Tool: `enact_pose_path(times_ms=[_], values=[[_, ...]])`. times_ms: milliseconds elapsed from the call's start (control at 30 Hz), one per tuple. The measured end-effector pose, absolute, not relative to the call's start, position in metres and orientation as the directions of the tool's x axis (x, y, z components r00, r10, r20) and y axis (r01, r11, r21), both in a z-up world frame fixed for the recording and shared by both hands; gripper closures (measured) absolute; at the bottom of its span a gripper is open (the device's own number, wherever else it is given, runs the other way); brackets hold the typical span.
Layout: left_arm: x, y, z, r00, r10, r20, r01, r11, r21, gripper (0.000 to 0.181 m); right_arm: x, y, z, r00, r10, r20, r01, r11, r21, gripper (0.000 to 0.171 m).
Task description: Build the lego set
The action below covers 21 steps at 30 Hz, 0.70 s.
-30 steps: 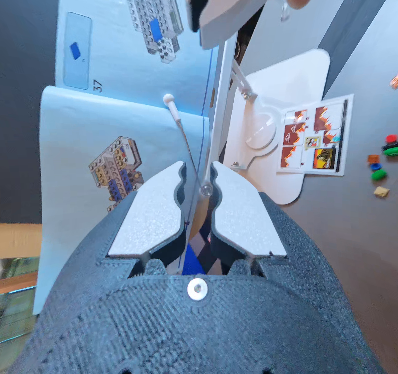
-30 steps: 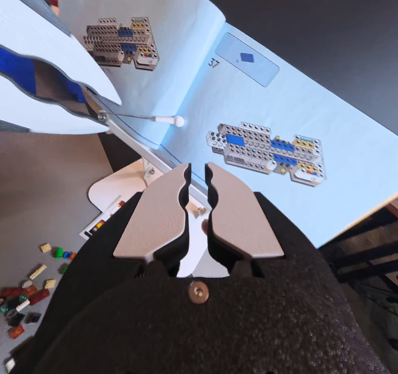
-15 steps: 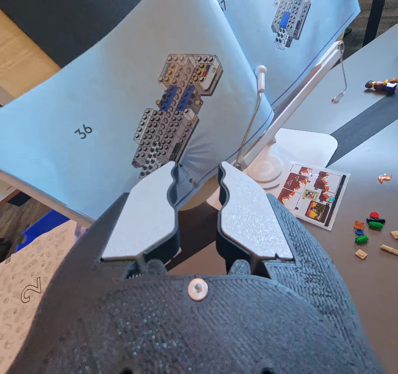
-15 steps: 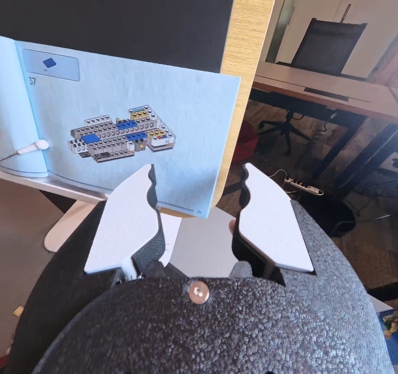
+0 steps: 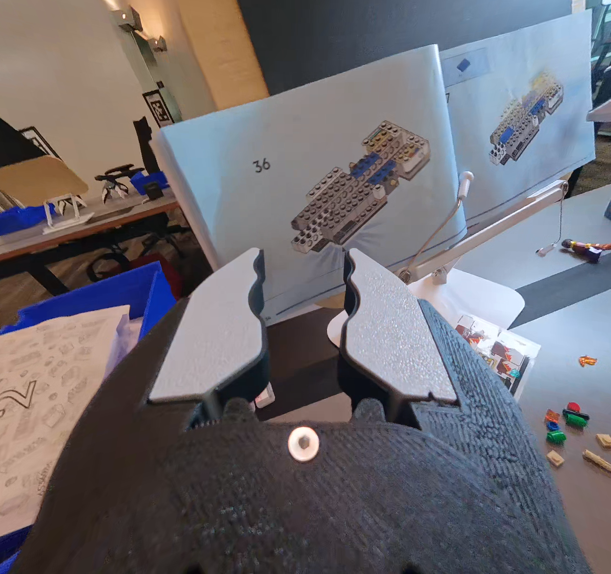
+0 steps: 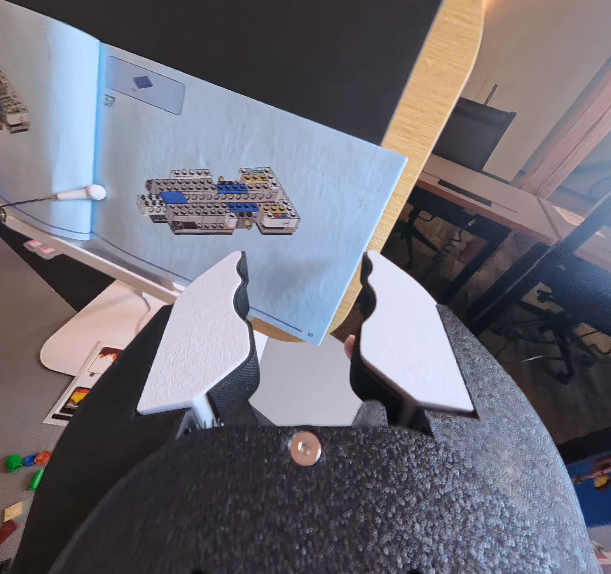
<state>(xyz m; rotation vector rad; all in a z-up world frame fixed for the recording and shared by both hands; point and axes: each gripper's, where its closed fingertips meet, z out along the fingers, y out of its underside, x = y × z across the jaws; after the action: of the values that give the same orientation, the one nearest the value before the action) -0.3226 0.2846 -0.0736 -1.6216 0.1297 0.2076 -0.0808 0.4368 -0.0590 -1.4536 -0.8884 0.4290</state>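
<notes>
The open instruction booklet (image 5: 314, 178) stands on a white book stand (image 5: 479, 241); both pages show a grey and blue brick build. A wire page holder with a white tip (image 5: 464, 184) rests near the fold. My left gripper (image 5: 304, 260) is open and empty, in front of the left page's lower edge. My right gripper (image 6: 304, 260) is open and empty, in front of the lower right corner of the right page (image 6: 231, 161). Loose small bricks (image 5: 568, 419) lie on the grey table to the right; they also show in the right wrist view (image 6: 26, 462).
A sticker sheet (image 5: 496, 356) lies by the stand's white base (image 5: 463, 293). A minifigure (image 5: 582, 247) lies farther right. A blue bin (image 5: 99, 293) and a printed paper bag (image 5: 39, 393) are at the left. A wooden panel (image 6: 429, 95) stands behind the booklet. From my right tips it is roughly 25 cm to the minifigure (image 5: 582, 247); from my left, 45 cm.
Both grippers went from nearly shut to open. The left gripper drew back from the page holder wire and levelled out. The right gripper swung to the right page's corner.
</notes>
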Motion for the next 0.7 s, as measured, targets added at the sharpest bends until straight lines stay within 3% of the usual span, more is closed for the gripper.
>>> enact_pose_path(times_ms=[333,467,533,700], values=[[-0.312,0.276,-0.087,0.982,-0.004,-0.190,-0.190,-0.074,-0.979,0.138,-0.104,0.424,-0.079,0.602,0.735,0.312,0.316,0.139,-0.939,0.114],[-0.299,0.268,-0.091,0.979,-0.039,-0.199,-0.202,-0.075,-0.977,0.138,-0.087,0.366,-0.042,0.550,0.732,0.402,0.207,0.346,-0.915,0.131],[-0.289,0.262,-0.091,0.979,-0.078,-0.188,-0.194,-0.068,-0.979,0.141,-0.071,0.317,-0.042,0.497,0.783,0.375,0.159,0.343,-0.926,0.134],[-0.250,0.226,-0.085,0.952,-0.170,-0.255,-0.256,0.015,-0.967,0.178,-0.016,0.204,-0.067,0.401,0.862,0.309,0.148,0.272,-0.951,0.144]])
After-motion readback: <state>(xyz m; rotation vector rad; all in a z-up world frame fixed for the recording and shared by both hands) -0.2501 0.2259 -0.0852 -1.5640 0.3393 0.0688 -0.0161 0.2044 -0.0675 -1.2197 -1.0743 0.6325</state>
